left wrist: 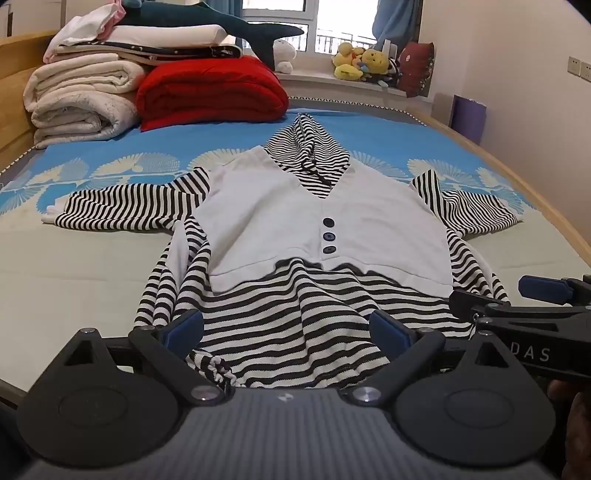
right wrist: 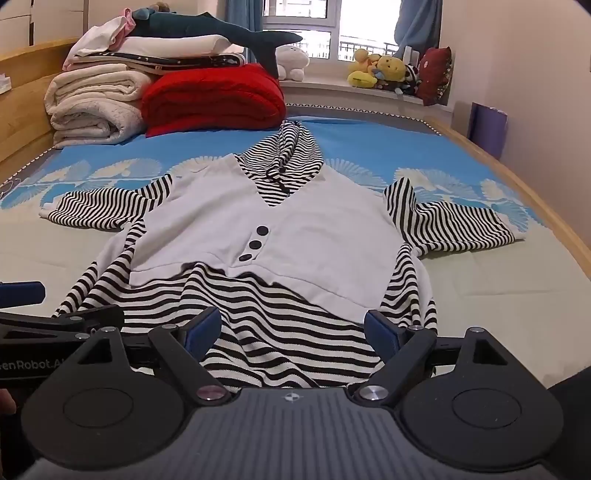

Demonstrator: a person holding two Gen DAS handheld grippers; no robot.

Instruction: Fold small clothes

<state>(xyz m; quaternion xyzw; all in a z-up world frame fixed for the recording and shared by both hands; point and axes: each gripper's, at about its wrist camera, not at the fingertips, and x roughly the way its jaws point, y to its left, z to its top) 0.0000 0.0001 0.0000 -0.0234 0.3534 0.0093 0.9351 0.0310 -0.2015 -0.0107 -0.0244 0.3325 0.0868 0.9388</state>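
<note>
The hooded top (left wrist: pixel 325 221) lay lengthwise ahead, hood farthest; both the left gripper (left wrist: pixel 291 330) and right gripper (right wrist: pixel 291 328) held their fingers wide, empty, over its near hem

Daylight is coming through the window (left wrist: pixel 314 22) behind blue curtains (right wrist: pixel 417 26) — plush toys (left wrist: pixel 364 62) are sitting on the sill, folded blankets (right wrist: pixel 99 107) are lying stacked on the wooden-framed bed (left wrist: pixel 532 199).

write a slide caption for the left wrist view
Open left gripper poised over hem of striped hooded top spread on bed.
</note>
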